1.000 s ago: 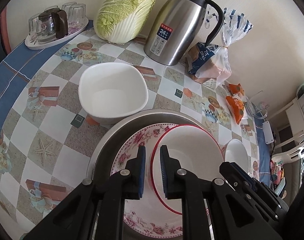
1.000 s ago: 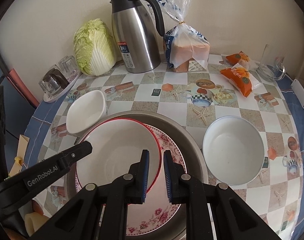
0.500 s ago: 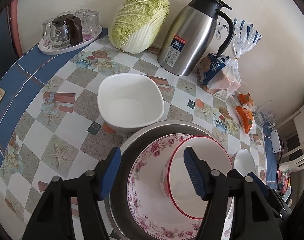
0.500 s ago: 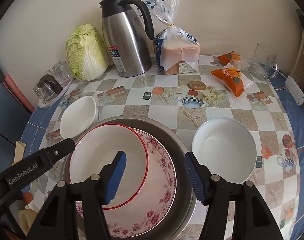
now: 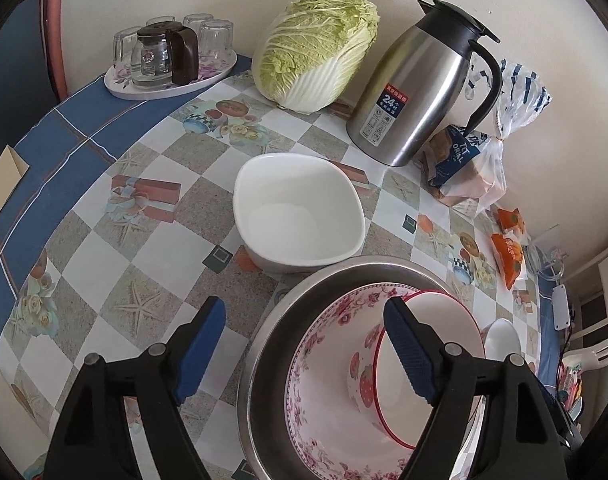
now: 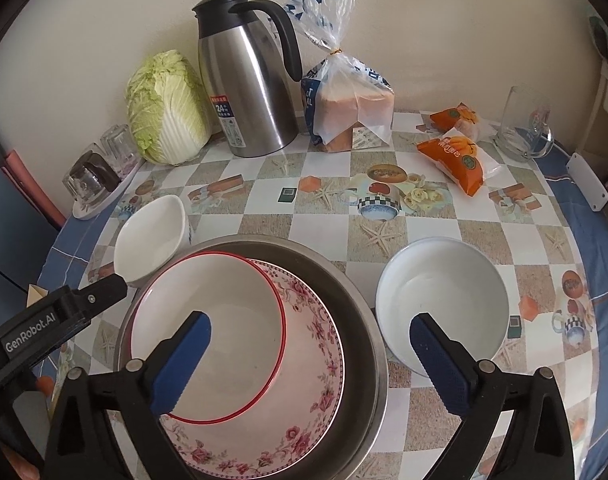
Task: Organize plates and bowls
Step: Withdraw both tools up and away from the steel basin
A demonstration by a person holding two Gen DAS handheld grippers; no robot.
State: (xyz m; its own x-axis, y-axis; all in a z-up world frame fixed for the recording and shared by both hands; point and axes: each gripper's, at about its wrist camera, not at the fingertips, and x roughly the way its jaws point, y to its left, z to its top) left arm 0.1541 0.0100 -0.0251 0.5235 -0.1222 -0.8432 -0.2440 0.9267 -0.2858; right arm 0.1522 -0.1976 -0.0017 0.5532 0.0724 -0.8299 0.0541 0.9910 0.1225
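In the right wrist view a steel basin (image 6: pixel 360 320) fills the lower middle of the frame, and inside it lies a floral-rimmed bowl (image 6: pixel 304 380) with a red-rimmed bowl (image 6: pixel 223 332) nested in it, pushed toward the basin's left side. The right gripper (image 6: pixel 310 360) hangs over this stack with its blue pads spread wide; its jaws have just been opening and nothing is pinched between them, the left pad over the red-rimmed bowl and the right pad over the edge of a round white bowl (image 6: pixel 444 296), which sits on the table just right of the basin. At the basin's upper left, close against its rim, stands a squarish white bowl (image 6: pixel 151 240). In the left wrist view the left gripper (image 5: pixel 304 356) shows at the bottom of the frame, its pads also spread apart and just opened, gripping nothing; the left pad is over the checked tablecloth (image 5: pixel 103 240), the right pad over the red-rimmed bowl. Along the top of that frame stand a cabbage (image 5: pixel 316 48), a steel thermos jug (image 5: pixel 416 88) and a tray of glasses (image 5: pixel 163 60).
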